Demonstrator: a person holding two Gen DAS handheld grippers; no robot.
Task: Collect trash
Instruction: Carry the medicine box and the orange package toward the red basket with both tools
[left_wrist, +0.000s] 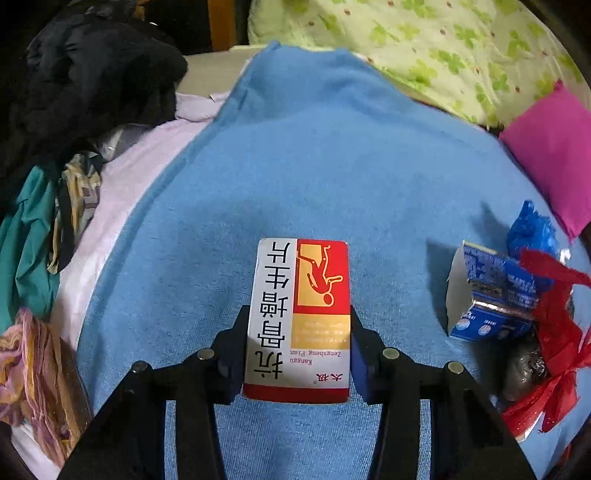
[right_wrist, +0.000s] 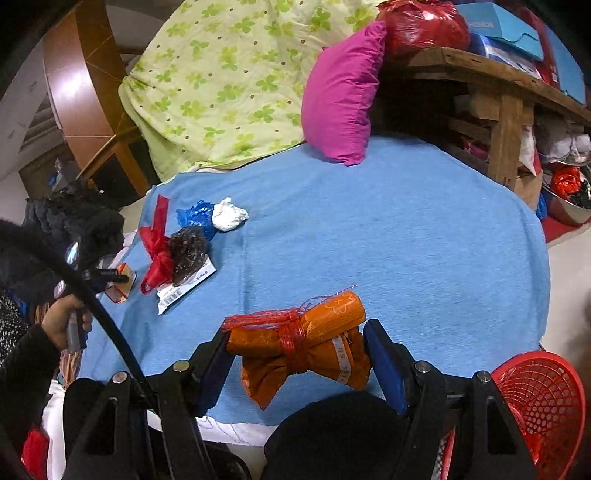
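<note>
Between left tongs (left_wrist: 297, 350): box (left_wrist: 299, 317), "Kangu Zengsheng Pian".

Bedroom, floral quilt (right_wrist: 221, 85) (pillow (right_wrist: 341, 96) beside)

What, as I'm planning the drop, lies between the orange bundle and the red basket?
Nothing visible. Between the orange bundle and the red basket are only the right gripper's own finger and bare blue blanket.
</note>
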